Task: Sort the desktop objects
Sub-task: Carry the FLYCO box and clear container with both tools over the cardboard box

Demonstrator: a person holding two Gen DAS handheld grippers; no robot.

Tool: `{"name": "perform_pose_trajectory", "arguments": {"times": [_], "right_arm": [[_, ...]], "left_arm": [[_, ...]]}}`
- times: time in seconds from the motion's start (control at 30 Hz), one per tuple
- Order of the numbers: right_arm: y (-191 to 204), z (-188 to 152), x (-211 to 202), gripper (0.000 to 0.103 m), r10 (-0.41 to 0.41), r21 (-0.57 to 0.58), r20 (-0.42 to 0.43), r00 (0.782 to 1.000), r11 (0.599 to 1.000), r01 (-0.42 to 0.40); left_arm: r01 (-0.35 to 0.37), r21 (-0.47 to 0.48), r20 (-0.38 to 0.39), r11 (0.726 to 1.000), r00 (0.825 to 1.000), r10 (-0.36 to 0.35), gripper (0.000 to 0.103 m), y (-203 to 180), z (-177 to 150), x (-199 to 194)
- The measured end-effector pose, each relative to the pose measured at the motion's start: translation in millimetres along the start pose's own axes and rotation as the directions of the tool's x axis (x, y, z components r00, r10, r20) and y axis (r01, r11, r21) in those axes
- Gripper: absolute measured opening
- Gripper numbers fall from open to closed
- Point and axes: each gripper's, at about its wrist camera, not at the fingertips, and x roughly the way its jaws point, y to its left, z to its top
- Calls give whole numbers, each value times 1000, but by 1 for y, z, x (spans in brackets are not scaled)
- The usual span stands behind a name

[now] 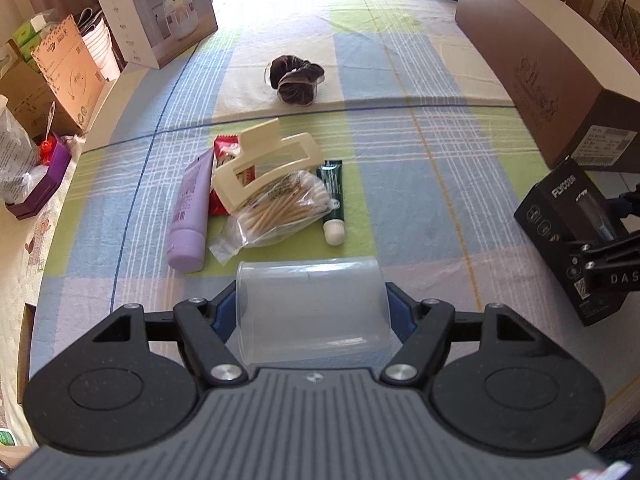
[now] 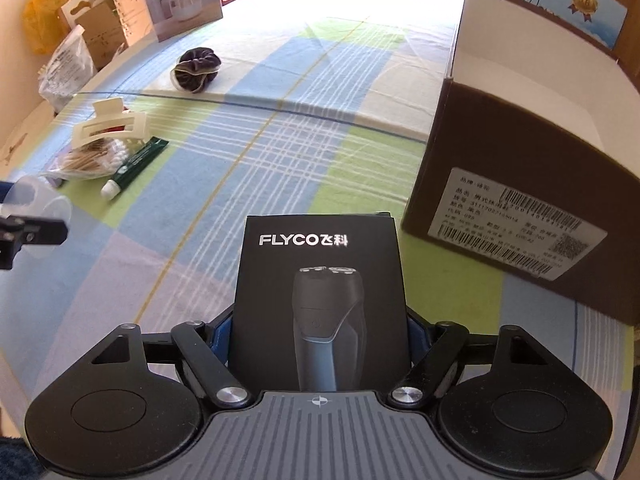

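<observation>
My left gripper [image 1: 312,312] is shut on a clear plastic cup [image 1: 312,308], held sideways above the checked cloth. My right gripper [image 2: 318,332] is shut on a black FLYCO shaver box [image 2: 320,300], which also shows at the right of the left wrist view [image 1: 568,236]. Ahead of the cup lies a pile: a purple tube [image 1: 190,216], a cream hair claw [image 1: 268,164], a bag of cotton swabs [image 1: 280,212], a green tube [image 1: 332,200] and a red packet [image 1: 224,152]. A dark scrunchie [image 1: 296,78] lies farther back.
A large open brown carton [image 2: 520,200] stands right of the shaver box and along the table's right side [image 1: 540,64]. A humidifier box [image 1: 160,12], cardboard boxes [image 1: 60,76] and a plastic bag [image 1: 16,152] line the left edge.
</observation>
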Motion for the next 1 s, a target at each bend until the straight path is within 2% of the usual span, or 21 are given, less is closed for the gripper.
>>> {"name": "perform_pose_trajectory", "arguments": {"times": [0.17, 0.33, 0.6, 0.83, 1.0], "right_arm": [[-9, -5, -20, 76, 116, 63, 9, 993, 991, -116], [-20, -4, -54, 76, 157, 109, 69, 985, 981, -163], [-48, -4, -112, 76, 108, 161, 191, 976, 977, -139], [-96, 6, -149, 76, 24, 228, 284, 959, 969, -91], [-133, 25, -157, 76, -51, 259, 319, 946, 965, -36]], "left_arm": [[19, 6, 22, 1000, 1000, -19, 70, -9, 7, -9], [50, 30, 58, 998, 997, -52, 70, -23, 19, -21], [127, 107, 141, 986, 980, -142, 70, -60, 51, -42], [192, 205, 199, 960, 952, -233, 70, -104, 89, -51], [221, 278, 229, 935, 930, -288, 70, -140, 122, -49]]}}
